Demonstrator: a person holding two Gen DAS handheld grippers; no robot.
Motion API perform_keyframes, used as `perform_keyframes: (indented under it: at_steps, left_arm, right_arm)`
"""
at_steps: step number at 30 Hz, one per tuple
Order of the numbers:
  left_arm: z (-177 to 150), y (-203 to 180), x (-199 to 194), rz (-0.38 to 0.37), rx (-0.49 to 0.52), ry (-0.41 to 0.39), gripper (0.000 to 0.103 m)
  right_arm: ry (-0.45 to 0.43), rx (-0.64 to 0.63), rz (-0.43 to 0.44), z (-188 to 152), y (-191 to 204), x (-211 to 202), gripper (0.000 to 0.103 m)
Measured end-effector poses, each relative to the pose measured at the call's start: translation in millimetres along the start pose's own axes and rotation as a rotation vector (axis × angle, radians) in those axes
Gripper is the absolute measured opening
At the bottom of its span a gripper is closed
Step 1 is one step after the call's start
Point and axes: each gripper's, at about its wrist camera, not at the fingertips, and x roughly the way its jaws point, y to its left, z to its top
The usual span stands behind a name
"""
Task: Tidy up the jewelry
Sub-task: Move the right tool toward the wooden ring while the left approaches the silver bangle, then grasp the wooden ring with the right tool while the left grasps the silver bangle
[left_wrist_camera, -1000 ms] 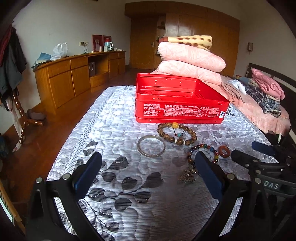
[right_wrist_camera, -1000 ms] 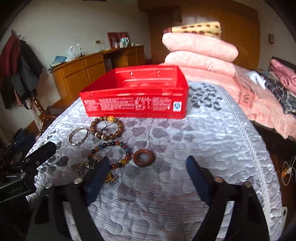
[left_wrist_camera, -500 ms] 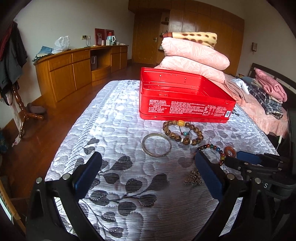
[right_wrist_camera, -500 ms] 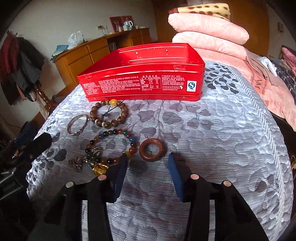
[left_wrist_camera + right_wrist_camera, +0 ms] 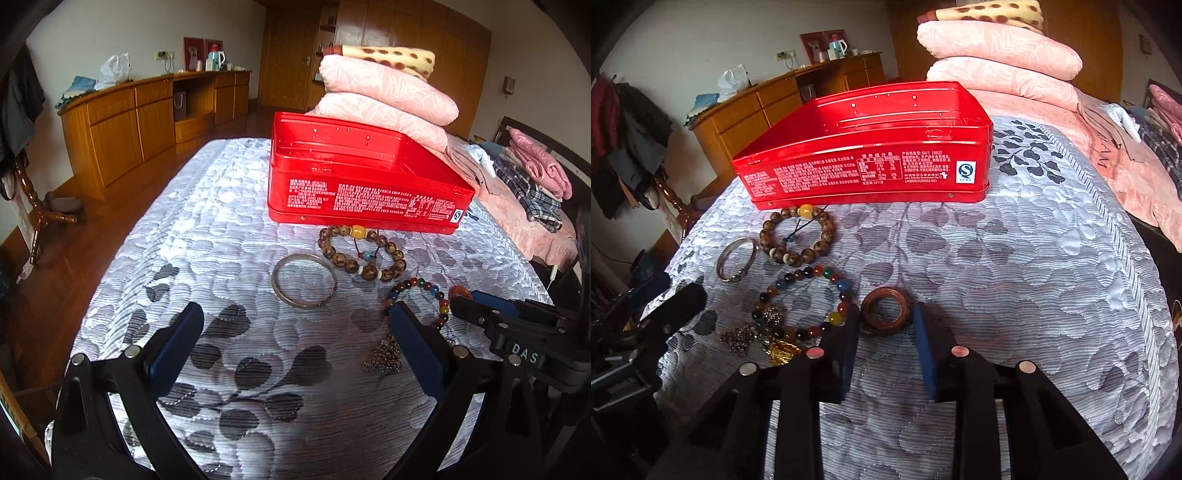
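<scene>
Wooden ring (image 5: pixel 885 311) lies on the quilt before the red tin (image 5: pixel 871 170), flanked by the closing right gripper (image 5: pixel 884 345) without evident contact, the left gripper (image 5: pixel 295 345) gaping empty; an off-centre pinch could flick it away.

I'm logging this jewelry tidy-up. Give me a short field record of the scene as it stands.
surface: quilted bedspread
container: red tin, open, nothing seen inside
wooden ring: between the right gripper fingers, which have just been closing; contact unclear
left gripper: open, holding nothing
silver bangle: on the bedspread, left of the beads
brown bead bracelet: beside the tin's front wall
multicolour bead bracelet: left of the wooden ring
</scene>
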Motion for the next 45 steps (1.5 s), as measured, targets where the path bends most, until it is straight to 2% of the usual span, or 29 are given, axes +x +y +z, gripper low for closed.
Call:
perform_keyframes:
  at_steps: [6, 11, 13, 18, 20, 22, 30, 39, 40, 42, 45]
  left_arm:
    - [8.4, 0.4, 23.0, -0.002, -0.024, 0.094, 0.097]
    - [14.9, 3.4, 34.6, 0.018, -0.051, 0.115, 0.096]
    - [16.1, 4.0, 45.1, 0.01, -0.052, 0.158, 0.077]
    - [19.4, 1.4, 47.5, 0.038, -0.034, 0.156, 0.071]
    - [19.1, 1.7, 45.9, 0.043, -0.037, 0.15, 0.063]
    - [19.9, 3.2, 43.7, 0.046, -0.043, 0.141, 0.045]
    - [15.0, 4.0, 25.6, 0.004, -0.041, 0.098, 0.044]
    - [14.1, 3.6, -3.8, -0.03, -0.045, 0.025, 0.041]
    - [14.8, 3.0, -6.3, -0.044, -0.044, 0.017, 0.004]
    - [16.9, 3.7, -8.1, -0.082, -0.057, 0.022, 0.006]
    - [18.3, 0.6, -7.0, -0.069, -0.037, 0.017, 0.006]
  right_arm:
    - [-0.006, 0.014, 0.02, -1.3, -4.8, -1.5, 0.029]
    - [-0.008, 0.01, 0.021, -2.2, -4.1, -2.1, 0.029]
    - [-0.008, 0.012, 0.022, -2.1, -4.2, -2.0, 0.029]
    - [-0.008, 0.011, 0.019, -2.8, -3.5, -2.2, 0.029]
    - [-0.008, 0.011, 0.018, -2.9, -3.0, -2.6, 0.029]
    - [-0.009, 0.011, 0.016, -3.1, -2.6, -2.9, 0.029]
    - [-0.026, 0.013, 0.022, -5.5, -1.5, -8.6, 0.029]
    - [-0.095, 0.0, 0.028, 2.5, 3.8, -27.5, 0.029]
    - [-0.103, -0.001, 0.028, 4.4, 4.0, -29.5, 0.029]
    - [-0.115, -0.004, 0.026, 7.6, 4.2, -32.5, 0.029]
    - [-0.122, -0.005, 0.026, 11.4, 4.0, -33.8, 0.029]
